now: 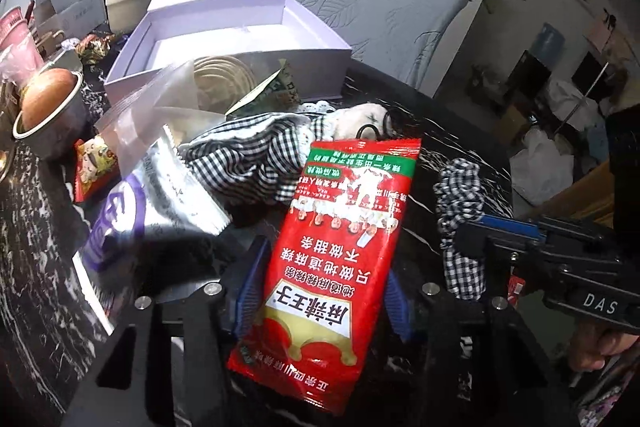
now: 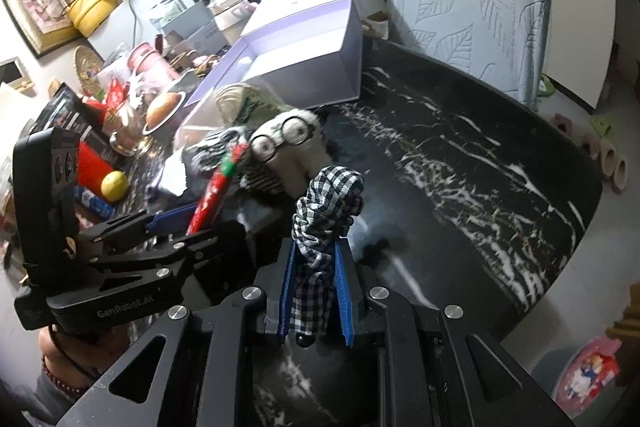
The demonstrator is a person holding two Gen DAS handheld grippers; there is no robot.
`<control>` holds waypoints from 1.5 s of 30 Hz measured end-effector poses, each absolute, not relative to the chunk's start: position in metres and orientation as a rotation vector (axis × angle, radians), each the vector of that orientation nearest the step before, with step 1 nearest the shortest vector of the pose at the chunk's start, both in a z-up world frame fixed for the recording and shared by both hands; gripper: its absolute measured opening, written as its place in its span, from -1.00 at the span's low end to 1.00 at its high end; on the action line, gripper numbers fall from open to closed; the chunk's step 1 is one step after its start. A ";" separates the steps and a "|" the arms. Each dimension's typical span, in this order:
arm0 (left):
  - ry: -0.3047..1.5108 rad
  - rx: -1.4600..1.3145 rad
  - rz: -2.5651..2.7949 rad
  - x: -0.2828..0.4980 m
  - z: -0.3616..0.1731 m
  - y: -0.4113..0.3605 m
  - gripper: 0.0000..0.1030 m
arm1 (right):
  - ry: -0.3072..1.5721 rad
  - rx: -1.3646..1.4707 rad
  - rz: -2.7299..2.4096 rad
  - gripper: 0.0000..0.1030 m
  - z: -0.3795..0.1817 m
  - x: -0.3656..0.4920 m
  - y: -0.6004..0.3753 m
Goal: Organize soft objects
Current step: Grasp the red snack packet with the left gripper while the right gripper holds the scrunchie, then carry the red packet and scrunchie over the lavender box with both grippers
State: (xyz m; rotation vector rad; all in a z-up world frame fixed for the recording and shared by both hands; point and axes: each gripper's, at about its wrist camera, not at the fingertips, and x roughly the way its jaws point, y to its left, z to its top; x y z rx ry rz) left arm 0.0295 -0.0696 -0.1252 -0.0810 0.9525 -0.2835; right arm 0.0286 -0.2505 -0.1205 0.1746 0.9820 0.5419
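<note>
Left wrist view: my left tongs (image 1: 320, 291) are clamped on a red snack packet (image 1: 332, 267), which stands up between the blue pads (image 1: 250, 283) and covers much of the near view. Beyond it, on the black marble table (image 1: 460, 147), lies a heap of soft things: a checked cloth (image 1: 256, 155) and a white plush toy (image 1: 360, 119) with round black glasses. To the left of the heap sit a silver pouch (image 1: 168, 195) with purple print and a clear plastic bag (image 1: 160, 99). Farther off stands an open lilac box (image 1: 240, 47), and behind it a chair with a pale leaf-patterned cover (image 1: 380, 3). At the far left a bun (image 1: 48, 91) rests in a metal tin (image 1: 60, 127).

From the right wrist view, my right tongs (image 2: 316, 287) are closed on a checked scrunchie (image 2: 326, 211), gripped between the two blue pads (image 2: 286, 291) and held up above the table's (image 2: 480, 167) near edge. The plush toy (image 2: 296, 143) is just beyond it, with the box (image 2: 312, 59) farther back. My left tongs (image 2: 188, 223) show at the left with the packet (image 2: 214, 195) seen edge-on. A lemon (image 2: 114, 185) lies on the far left.
</note>
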 end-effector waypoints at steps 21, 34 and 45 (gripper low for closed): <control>0.976 -0.011 -0.171 0.009 -0.138 -0.071 -0.02 | 0.991 0.177 0.601 -0.63 -0.122 -0.004 -0.246; 1.010 0.031 -0.108 0.010 -0.154 -0.077 0.81 | 1.015 0.198 0.576 -0.63 -0.130 0.007 -0.253; 0.997 -0.037 -0.184 0.011 -0.144 -0.072 -0.07 | 1.023 0.203 0.586 -0.63 -0.133 0.010 -0.254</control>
